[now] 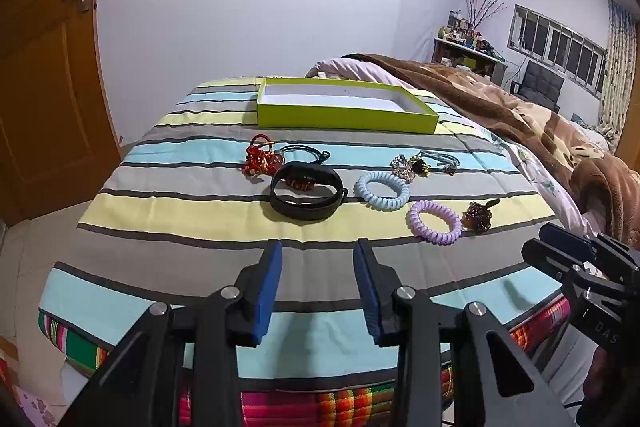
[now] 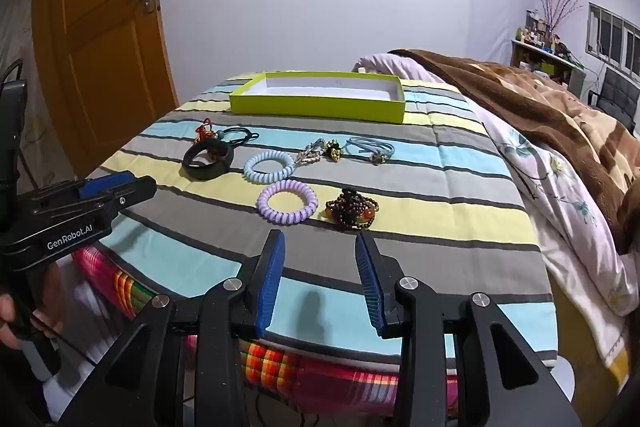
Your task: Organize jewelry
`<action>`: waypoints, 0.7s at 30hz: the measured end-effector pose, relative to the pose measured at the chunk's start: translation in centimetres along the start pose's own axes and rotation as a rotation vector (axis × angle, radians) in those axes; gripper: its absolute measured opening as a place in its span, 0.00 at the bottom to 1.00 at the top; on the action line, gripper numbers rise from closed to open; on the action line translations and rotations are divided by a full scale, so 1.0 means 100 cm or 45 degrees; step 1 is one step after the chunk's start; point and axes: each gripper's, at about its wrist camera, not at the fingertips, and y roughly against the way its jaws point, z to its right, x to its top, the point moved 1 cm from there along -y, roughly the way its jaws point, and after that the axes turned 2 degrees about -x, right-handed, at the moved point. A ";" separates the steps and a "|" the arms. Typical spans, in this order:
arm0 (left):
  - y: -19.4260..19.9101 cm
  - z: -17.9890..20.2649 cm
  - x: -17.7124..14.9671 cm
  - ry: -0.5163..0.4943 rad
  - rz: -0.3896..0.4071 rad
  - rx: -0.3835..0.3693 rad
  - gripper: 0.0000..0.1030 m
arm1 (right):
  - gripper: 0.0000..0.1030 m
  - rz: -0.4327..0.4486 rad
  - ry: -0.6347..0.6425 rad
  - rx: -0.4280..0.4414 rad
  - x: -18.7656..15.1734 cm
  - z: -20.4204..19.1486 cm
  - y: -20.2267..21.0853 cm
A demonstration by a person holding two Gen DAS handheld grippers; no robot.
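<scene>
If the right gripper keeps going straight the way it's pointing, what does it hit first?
Probably the striped bedspread just ahead of the open right gripper; the beaded bracelet lies a little beyond. Depth is hard to judge.

A home bedroom: striped quilt [image 1: 200,219] on a bed, brown blanket [image 1: 500,107], wooden door [image 2: 100,39], cluttered shelf [image 1: 464,43]

Both wrist views look forward and downward from the bed's near edge, over open tool fingers. Left view sits left, right view right; both share the striped bedspread [image 1: 200,219], green box [image 2: 320,105] and scattered jewelry, at moderate range.
</scene>
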 end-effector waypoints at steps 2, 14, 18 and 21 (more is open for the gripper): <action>-0.001 0.000 0.000 -0.003 -0.027 0.005 0.37 | 0.36 -0.012 0.006 -0.004 0.000 0.000 0.000; 0.002 -0.001 0.001 -0.001 -0.019 0.018 0.37 | 0.37 -0.005 0.010 -0.009 -0.001 -0.001 0.000; 0.002 -0.001 0.001 0.000 -0.015 0.021 0.37 | 0.36 -0.002 0.010 -0.015 0.000 0.000 0.000; 0.003 -0.003 0.002 0.001 -0.006 0.025 0.38 | 0.36 -0.001 0.007 -0.018 0.001 -0.001 0.002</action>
